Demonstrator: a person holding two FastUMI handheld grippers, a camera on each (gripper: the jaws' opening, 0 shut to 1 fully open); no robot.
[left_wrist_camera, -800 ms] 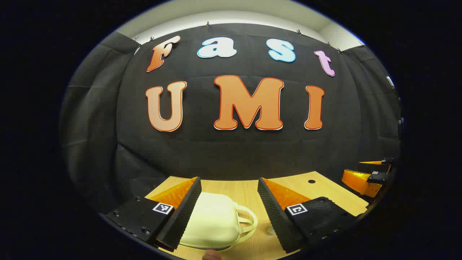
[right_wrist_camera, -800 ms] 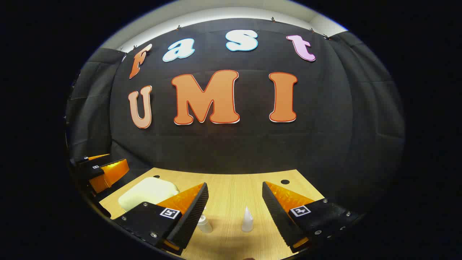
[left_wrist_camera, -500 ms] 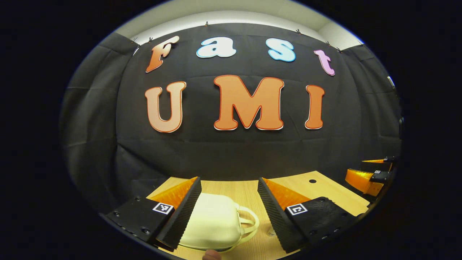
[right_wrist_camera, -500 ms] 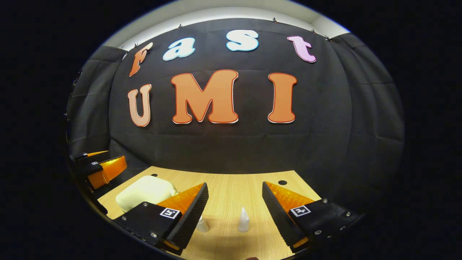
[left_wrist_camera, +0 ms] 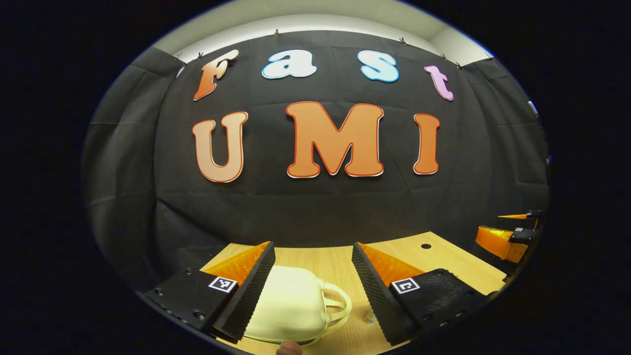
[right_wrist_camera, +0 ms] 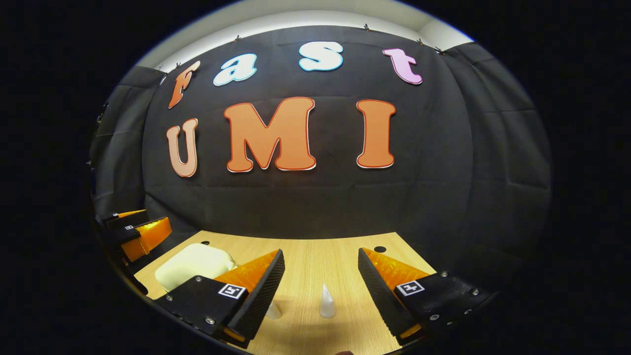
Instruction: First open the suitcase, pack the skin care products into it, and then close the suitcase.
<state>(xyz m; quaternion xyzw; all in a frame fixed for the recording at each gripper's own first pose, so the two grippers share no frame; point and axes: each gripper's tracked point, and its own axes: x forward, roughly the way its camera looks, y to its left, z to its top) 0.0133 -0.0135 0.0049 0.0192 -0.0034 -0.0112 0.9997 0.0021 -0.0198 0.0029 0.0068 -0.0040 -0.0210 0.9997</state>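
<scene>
A small cream suitcase (left_wrist_camera: 291, 304) lies closed on the wooden table (left_wrist_camera: 443, 259), its looped handle (left_wrist_camera: 337, 305) pointing right. My left gripper (left_wrist_camera: 313, 249) hovers open above it, its fingers apart on either side. In the right gripper view the suitcase (right_wrist_camera: 192, 264) lies at the left. A pointed white bottle (right_wrist_camera: 326, 301) stands between the spread fingers of my open right gripper (right_wrist_camera: 320, 254), and a second small bottle (right_wrist_camera: 274, 310) peeks out beside the left finger. Nothing is held by either gripper.
The right gripper (left_wrist_camera: 505, 239) appears at the far right of the left gripper view, the left gripper (right_wrist_camera: 135, 234) at the far left of the right gripper view. The table (right_wrist_camera: 305, 256) has round holes near its back corners. Black cloth walls the booth behind.
Both views have shifted slightly. In the right gripper view the bottles and suitcase slid a little to the left and upward. No grasp has changed.
</scene>
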